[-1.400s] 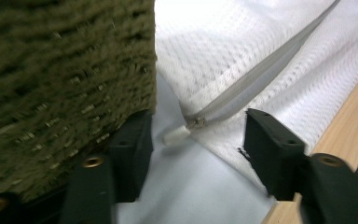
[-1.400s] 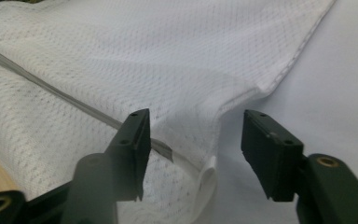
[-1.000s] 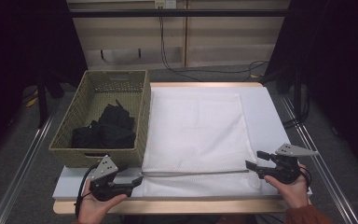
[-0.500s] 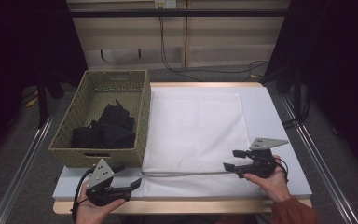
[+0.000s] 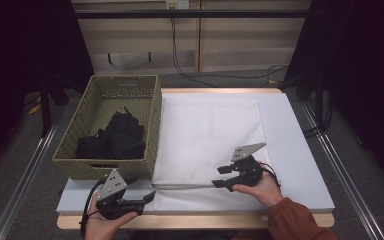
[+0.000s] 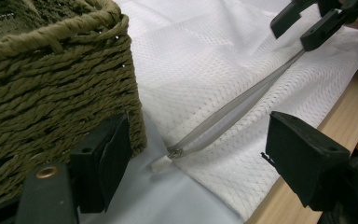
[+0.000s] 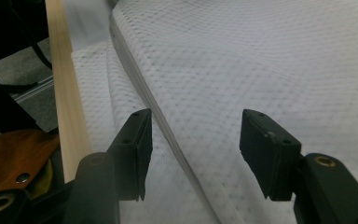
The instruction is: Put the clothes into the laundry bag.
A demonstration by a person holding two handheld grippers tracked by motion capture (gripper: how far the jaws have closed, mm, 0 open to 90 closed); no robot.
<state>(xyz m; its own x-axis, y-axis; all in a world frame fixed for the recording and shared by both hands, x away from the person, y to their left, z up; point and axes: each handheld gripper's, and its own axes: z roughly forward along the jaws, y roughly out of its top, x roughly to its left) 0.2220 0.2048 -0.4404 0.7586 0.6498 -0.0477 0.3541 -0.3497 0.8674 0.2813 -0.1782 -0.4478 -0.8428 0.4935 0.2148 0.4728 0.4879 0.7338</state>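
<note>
A white mesh bag lies flat on the table, its grey zip running along the near edge. The zip pull sits at the zip's left end, just ahead of the left gripper and between its jaws, touching neither; these jaws stand wide with nothing held. A basket of dark clothes stands just beyond that gripper's left finger.

The right gripper is held over the zip line farther along. Its jaws have just been closing but remain wide apart, and in its own view the zip passes between the fingers, nearer the left one, with nothing pinched.

Several failures are judged possible from here. If the right jaws are shut where they stand, only loose mesh beside the zip may be caught, and the bag would be dragged rather than steadied. The pull is small and lies flat on the table, so it could be pushed away or missed if the left jaws are closed too high. The left finger could also snag the basket's weave, given how close it stands. Should the bag not be pinned, pulling the slider would likely bunch the mesh.
</note>
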